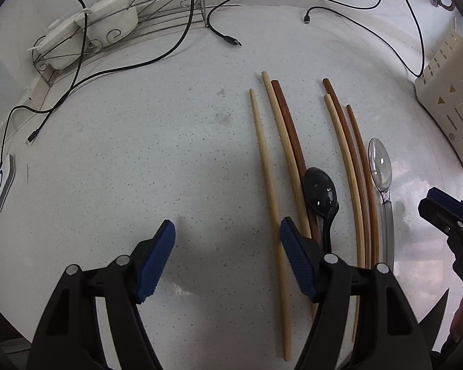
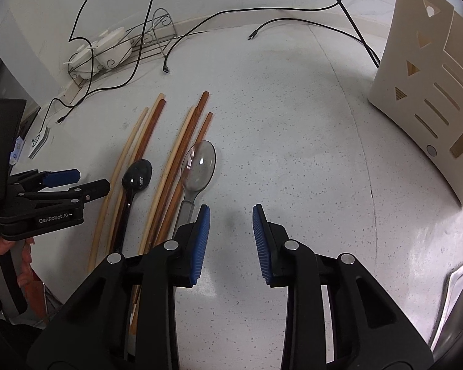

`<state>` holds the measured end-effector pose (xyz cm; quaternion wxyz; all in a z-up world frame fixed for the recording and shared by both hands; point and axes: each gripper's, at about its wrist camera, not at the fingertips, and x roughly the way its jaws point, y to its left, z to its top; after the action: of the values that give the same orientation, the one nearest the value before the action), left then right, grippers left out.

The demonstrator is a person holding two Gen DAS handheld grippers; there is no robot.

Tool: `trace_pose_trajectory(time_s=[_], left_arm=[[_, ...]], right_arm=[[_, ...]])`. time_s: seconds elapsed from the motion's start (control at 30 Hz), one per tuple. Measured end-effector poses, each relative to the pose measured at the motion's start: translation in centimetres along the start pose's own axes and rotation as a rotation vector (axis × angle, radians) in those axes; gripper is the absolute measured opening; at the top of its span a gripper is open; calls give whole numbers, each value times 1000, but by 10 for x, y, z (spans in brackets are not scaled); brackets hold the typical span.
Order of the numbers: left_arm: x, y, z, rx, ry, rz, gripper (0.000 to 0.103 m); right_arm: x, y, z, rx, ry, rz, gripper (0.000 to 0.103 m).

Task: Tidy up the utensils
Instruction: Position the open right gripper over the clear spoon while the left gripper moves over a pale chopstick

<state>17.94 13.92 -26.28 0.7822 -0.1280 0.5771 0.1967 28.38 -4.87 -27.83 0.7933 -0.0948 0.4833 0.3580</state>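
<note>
Several pale and reddish-brown chopsticks (image 1: 293, 160) (image 2: 169, 160) lie side by side on the speckled white counter. A black spoon (image 1: 319, 191) (image 2: 135, 174) and a clear plastic spoon (image 1: 381, 166) (image 2: 199, 163) lie among them. My left gripper (image 1: 227, 225) is open low over the counter. Its right finger covers the near ends of the middle chopsticks, and the leftmost pale chopstick (image 1: 267, 166) runs just inside that finger. My right gripper (image 2: 231, 212) is open with a narrow, empty gap over bare counter, just right of the clear spoon's handle. A cream slotted utensil holder (image 1: 447, 101) (image 2: 423, 92) stands at the right.
A wire dish rack with white bowls (image 1: 108, 24) (image 2: 108, 49) stands along the back wall. Black cables (image 1: 225, 37) (image 2: 166, 64) trail over the counter. A small white device (image 1: 3, 185) lies at the far left. A metal sink rim (image 2: 460, 293) shows at lower right.
</note>
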Motion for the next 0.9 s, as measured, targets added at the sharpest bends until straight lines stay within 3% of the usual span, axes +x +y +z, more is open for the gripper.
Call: trace_pose_trajectory(time_s=[0.27,0.53,0.9], left_arm=[[5,-6,2,37,7,5,70],[6,1,-2,46,5,-5,70],[6,9,-6,37,10,-29,58]], right_arm=[[2,6,0,-24,15,-3,28],[15,18,1,-31,66,49,28],[30,29,5,-45,97,28,28]])
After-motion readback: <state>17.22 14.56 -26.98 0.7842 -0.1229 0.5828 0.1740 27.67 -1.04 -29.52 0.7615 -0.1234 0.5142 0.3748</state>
